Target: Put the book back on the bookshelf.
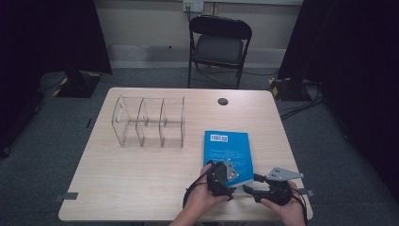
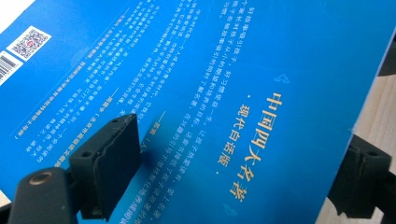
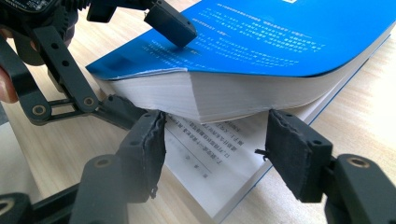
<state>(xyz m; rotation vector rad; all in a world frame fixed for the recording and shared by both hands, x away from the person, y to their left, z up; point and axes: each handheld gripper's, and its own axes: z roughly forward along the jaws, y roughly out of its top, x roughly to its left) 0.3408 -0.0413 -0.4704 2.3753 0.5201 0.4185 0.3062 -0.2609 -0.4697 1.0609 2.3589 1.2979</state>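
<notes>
A thick blue book (image 1: 228,146) lies back cover up on the table's right half. In the right gripper view its page block (image 3: 233,91) is raised off the bottom pages (image 3: 219,158), which stay flat on the table. My left gripper (image 1: 230,181) is shut on that block at the near corner: one jaw presses on the cover, the other sits under the lifted pages. In the left gripper view the left gripper (image 2: 233,172) spans the printed cover (image 2: 210,70). My right gripper (image 3: 219,158) stands open, level with the gap under the block, touching nothing.
A clear acrylic organiser (image 1: 148,122) with three compartments stands on the wooden table (image 1: 141,174), left of the book. A round cable hole (image 1: 222,101) is at the back. A black folding chair (image 1: 219,44) stands beyond the far edge.
</notes>
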